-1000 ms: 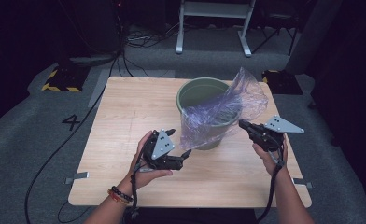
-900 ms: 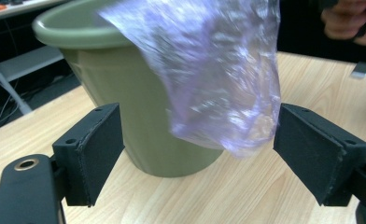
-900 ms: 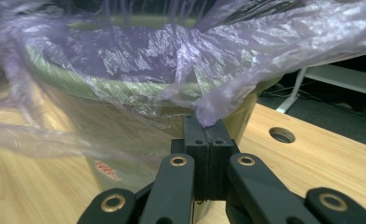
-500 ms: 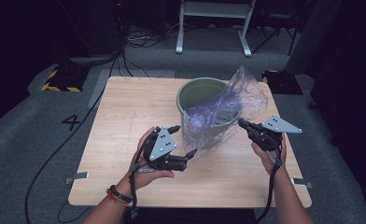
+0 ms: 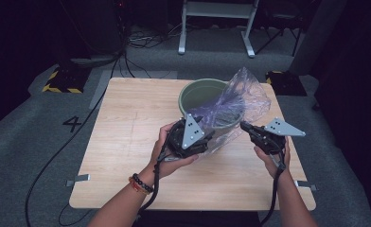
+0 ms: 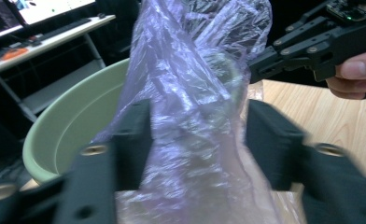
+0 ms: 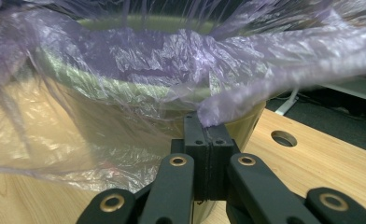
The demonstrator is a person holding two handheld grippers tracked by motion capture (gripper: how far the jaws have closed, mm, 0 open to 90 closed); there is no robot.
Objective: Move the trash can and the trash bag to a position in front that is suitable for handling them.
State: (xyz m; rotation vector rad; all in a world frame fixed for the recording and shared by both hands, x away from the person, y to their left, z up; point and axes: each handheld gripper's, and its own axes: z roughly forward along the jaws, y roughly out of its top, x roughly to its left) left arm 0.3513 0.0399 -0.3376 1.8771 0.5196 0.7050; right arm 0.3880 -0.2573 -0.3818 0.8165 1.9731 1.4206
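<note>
One crinkly purple bag (image 5: pixel 235 101) over round green bin (image 5: pixel 198 94)

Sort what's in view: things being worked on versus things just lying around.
In use: purple plastic bag, green bin, left gripper, right gripper.

Lying about: floor cables, white stand, yellow-black striped block.

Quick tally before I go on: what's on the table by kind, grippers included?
Green bin: 1
Clear purple plastic bag: 1
Grippers: 2, left gripper, right gripper
Total: 4
</note>
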